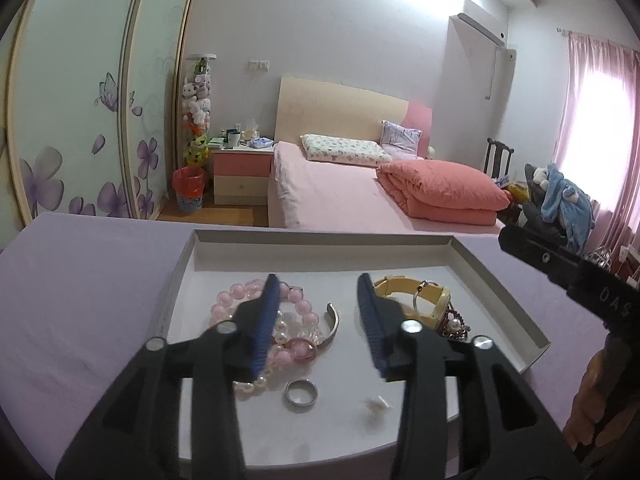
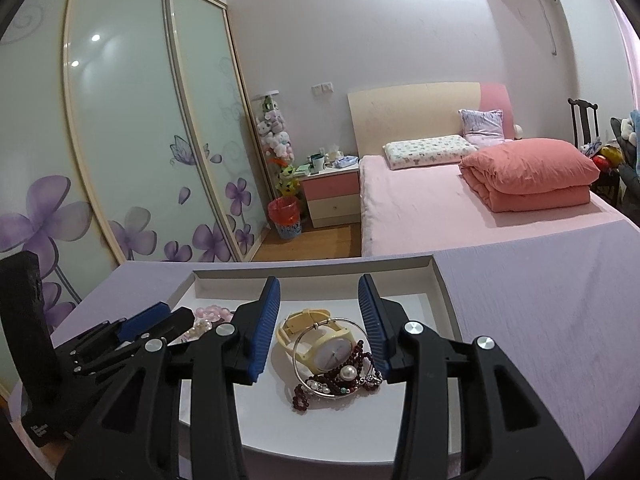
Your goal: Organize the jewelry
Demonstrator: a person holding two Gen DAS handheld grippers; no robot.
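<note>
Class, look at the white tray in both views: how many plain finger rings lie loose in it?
2. A silver ring lies on the tray floor at the front; a rose-gold ring rests on the pink bead bracelet behind it. Others may be hidden in the tangled pile beside the watch.

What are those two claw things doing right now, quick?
Left gripper: open, holding nothing, above the pink bead bracelet.
Right gripper: open, holding nothing, above the yellow watch.
</note>
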